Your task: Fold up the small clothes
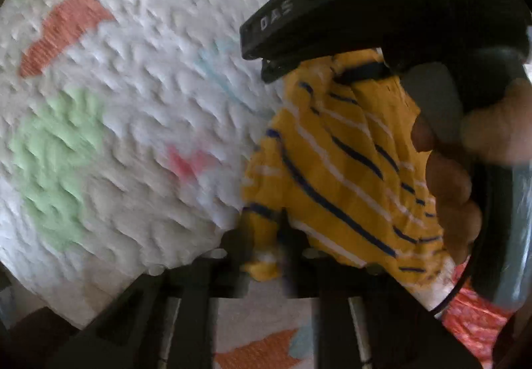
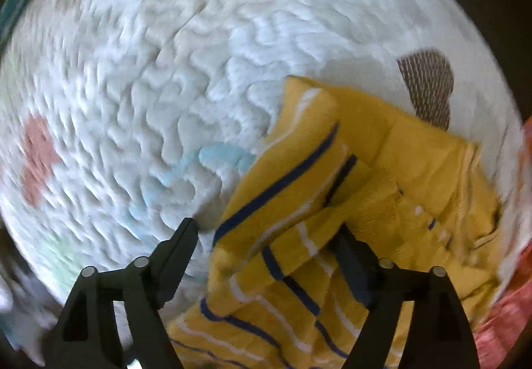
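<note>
yellow striped shirt (image 2: 359, 202) bunched, no clear long axis; left gripper (image 1: 262, 246) pinching it, right gripper (image 2: 269, 246) fingers spread.

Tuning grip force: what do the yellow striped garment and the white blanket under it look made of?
Yellow striped garment: looks like a thin matte cotton-type knit; it creases softly and shows fine ribbing.

White blanket: looks like a puckered, quilted or crinkle-woven textile, matte, with raised ripples and coloured patches. Motion blur leaves the exact fibre open for both.
</note>
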A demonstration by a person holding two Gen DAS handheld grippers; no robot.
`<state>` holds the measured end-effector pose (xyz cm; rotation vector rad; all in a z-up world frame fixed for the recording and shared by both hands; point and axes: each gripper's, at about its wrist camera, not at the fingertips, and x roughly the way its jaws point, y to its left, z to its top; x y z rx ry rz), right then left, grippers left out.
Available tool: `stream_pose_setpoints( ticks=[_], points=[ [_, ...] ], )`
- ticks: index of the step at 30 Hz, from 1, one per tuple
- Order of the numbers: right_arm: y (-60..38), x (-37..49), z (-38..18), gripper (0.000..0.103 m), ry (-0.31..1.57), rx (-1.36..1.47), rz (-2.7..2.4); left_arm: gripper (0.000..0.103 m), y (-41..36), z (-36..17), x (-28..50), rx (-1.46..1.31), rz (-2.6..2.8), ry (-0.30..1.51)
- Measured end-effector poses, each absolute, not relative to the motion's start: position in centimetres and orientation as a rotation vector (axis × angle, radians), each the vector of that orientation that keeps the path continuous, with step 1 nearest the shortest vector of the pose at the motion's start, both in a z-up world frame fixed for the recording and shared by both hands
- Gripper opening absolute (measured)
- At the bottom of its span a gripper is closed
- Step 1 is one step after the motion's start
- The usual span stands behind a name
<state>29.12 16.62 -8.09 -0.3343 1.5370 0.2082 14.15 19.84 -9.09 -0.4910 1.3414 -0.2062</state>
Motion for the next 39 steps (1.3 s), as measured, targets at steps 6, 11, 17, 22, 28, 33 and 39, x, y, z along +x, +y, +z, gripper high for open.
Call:
stream_pose_setpoints(
  ticks=[6,11,17,22,28,33,39],
  points=[
    [14.7,26.6,-4.6,0.016,1.404,-0.316,0.24,0.012,18.0,-6.3,13.7,-0.614,-0.33,1.269],
    [7.0,24.5,0.3,0.014,1.297,-0.13,0.238,0.011,10.7,-2.6,13.0,-0.589,-0.548,1.183],
    [-6.9,21.9,3.5,0.013,1.233,0.076,0.117,0.011,1.6,-0.9,10.7,-0.48,-0.856,1.154],
    [-16.6,19.0,-0.1,0.013,1.286,0.142,-0.091,0.031,1.0,-2.0,10.5,-0.441,-0.956,1.22],
    [-19.5,18.2,-2.9,0.016,1.268,0.238,-0.161,0.033,5.9,-4.3,13.9,-0.53,-0.737,1.28],
    [-20.3,17.4,-2.0,0.043,1.238,0.139,-0.265,0.033,10.1,-5.8,16.0,-0.601,-0.584,1.283],
    [-22.8,14.4,-0.3,0.047,1.203,0.219,-0.311,0.037,9.4,-6.0,16.8,-0.596,-0.565,1.303]
  ],
)
